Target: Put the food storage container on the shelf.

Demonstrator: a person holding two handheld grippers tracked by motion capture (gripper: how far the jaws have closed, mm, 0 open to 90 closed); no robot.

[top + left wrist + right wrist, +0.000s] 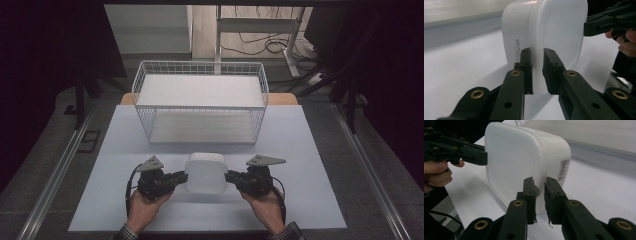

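My white plastic container (pixel 206 172) is a lidded, rounded-square tub, translucent, with a barcode label (pixel 563 170) on one side wall and small print on another. It sits at six o'clock from the wire basket (pixel 200 102), near the table's front edge, between my two hands.

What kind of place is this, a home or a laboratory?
Most likely a laboratory or test room. A white sheet covers the table as a work area, metal rails run along both sides, and loose cables lie on the floor behind. Dark screens stand around.
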